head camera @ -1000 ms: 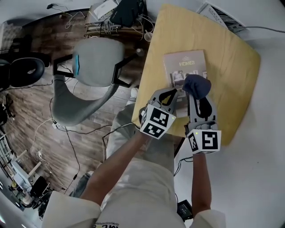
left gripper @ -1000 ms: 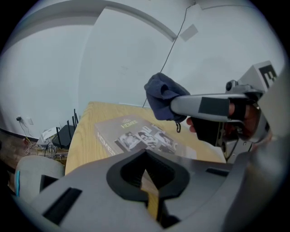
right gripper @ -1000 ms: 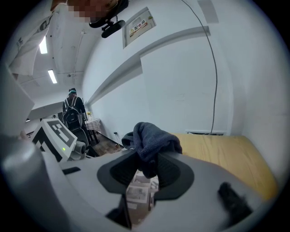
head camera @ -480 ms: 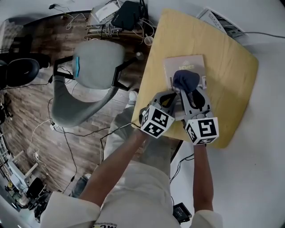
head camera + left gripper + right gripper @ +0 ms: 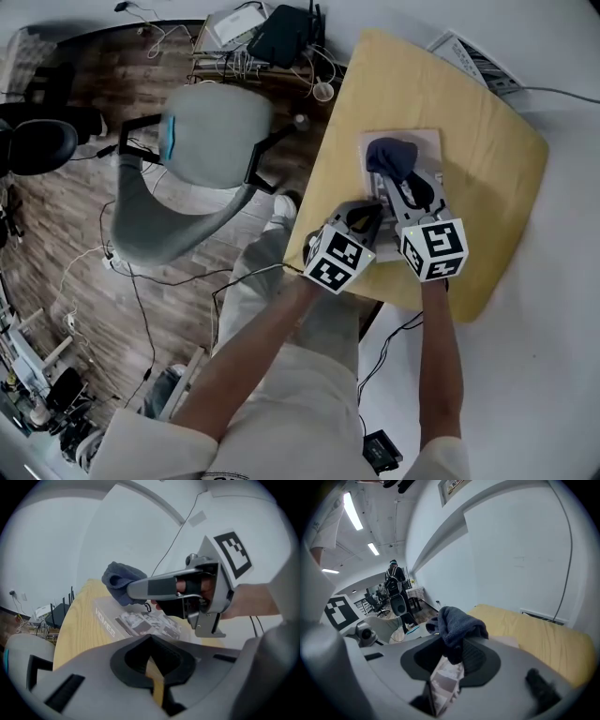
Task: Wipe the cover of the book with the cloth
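Note:
A book (image 5: pixel 427 150) with a pale picture cover lies flat on the yellow wooden table (image 5: pixel 478 131). My right gripper (image 5: pixel 394 178) is shut on a dark blue cloth (image 5: pixel 389 157), which presses on the far left part of the cover. From the right gripper view, the cloth (image 5: pixel 457 623) bunches out between the jaws, with the book (image 5: pixel 446 679) below. My left gripper (image 5: pixel 364 217) sits at the book's near left corner, jaws together with nothing between them. The left gripper view shows the book (image 5: pixel 117 620), the cloth (image 5: pixel 119 581) and the right gripper (image 5: pixel 140 590) just ahead.
A grey office chair (image 5: pixel 202 131) stands left of the table over a wooden floor. Routers and cables (image 5: pixel 272 37) lie beyond the table's far left corner, and papers (image 5: pixel 464 52) beyond its far edge. A person (image 5: pixel 393 581) stands far back in the room.
My right gripper has slid the cloth from the cover's near right part up and left across the book. The left gripper has stayed at the near left corner.

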Tool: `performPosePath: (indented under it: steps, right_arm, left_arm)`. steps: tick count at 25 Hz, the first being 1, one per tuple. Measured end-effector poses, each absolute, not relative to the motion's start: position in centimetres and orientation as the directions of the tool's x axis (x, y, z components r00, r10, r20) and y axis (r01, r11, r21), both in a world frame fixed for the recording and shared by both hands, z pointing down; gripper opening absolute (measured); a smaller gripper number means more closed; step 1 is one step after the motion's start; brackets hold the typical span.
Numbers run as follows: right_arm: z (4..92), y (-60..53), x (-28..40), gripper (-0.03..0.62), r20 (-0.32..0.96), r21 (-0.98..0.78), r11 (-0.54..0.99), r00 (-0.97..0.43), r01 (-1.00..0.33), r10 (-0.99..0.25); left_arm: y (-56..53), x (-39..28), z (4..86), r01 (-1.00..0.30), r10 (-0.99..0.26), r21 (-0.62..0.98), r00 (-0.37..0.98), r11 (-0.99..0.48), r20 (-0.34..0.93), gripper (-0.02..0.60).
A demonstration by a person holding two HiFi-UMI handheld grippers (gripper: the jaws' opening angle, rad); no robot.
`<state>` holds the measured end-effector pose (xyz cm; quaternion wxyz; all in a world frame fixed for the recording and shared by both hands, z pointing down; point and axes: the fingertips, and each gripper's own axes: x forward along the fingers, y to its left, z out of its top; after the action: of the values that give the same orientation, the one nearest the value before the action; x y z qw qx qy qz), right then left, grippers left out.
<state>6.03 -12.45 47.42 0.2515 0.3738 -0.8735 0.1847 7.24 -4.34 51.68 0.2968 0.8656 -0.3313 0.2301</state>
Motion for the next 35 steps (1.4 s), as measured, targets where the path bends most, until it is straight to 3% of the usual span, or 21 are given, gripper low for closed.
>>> performPosePath:
  steps: [15,35]
  right_arm:
    - [50.6,-14.4,3.8,0.112,0.694,-0.065,0.768,-0.581,-0.638,-0.424]
    - [51.1,-17.5,15.4,0.109,0.742,0.005,0.561,-0.373,-0.828,-0.557]
  left_arm:
    - [-4.4,7.0,52.0,-0.716,-0.432,0.383,0.674,-0.584,0.6,0.002]
    - [-4.3,7.2,52.1,-0.738,-0.451,0.351,0.646,-0.576,0.616,0.002]
